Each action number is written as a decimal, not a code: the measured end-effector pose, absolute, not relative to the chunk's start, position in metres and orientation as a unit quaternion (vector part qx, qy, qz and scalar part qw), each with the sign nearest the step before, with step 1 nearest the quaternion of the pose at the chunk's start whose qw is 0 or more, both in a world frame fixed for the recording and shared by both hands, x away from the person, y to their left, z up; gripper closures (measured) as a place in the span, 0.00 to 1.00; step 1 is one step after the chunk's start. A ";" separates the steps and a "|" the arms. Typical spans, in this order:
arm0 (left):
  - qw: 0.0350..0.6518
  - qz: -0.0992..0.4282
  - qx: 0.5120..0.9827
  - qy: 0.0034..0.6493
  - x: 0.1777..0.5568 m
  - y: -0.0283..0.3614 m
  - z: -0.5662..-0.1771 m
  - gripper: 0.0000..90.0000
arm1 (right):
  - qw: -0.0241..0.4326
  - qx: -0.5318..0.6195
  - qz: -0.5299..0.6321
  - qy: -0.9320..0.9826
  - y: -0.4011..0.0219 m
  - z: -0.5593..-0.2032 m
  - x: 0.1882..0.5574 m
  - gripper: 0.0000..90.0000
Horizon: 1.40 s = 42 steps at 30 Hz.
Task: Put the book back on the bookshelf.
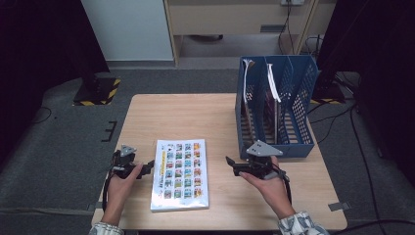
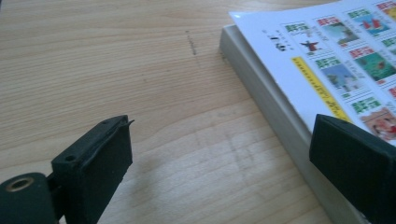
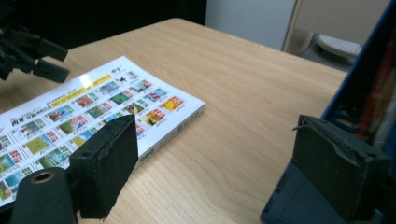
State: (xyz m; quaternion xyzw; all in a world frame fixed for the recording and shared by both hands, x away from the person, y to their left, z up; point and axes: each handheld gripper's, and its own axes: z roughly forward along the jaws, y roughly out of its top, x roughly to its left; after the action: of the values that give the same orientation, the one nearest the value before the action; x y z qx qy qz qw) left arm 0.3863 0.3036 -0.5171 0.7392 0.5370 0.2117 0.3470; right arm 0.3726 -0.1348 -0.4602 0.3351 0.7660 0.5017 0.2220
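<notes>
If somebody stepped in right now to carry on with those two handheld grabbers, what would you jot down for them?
Left gripper: open, holding nothing, at the book's left edge, low near the table.
Right gripper: open, holding nothing, between the book and the blue file rack.
Book: lies flat, cover up, at the near middle of the table.
Rack: stands at the right, with a few items already upright in its slots.
Done: nothing with this book yet; it is not gripped.
Left: probably grip the book, stand it up and slot it into the rack.
</notes>
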 end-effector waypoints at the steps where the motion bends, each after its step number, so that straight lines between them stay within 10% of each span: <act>1: 0.348 0.211 0.740 0.535 0.386 0.303 -0.516 0.06 | 0.220 0.334 0.500 0.768 -0.133 -0.462 0.373 0.16; 42: 0.336 0.172 0.780 0.499 0.378 0.261 -0.517 0.06 | 0.148 0.311 0.453 0.822 -0.053 -0.497 0.393 0.16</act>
State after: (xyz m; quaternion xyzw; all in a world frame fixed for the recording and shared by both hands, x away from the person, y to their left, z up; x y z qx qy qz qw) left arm 0.3781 0.2613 -0.5167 0.7799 0.4990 0.1722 0.3363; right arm 0.3934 -0.0531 -0.4973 0.3112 0.8221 0.4532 0.1479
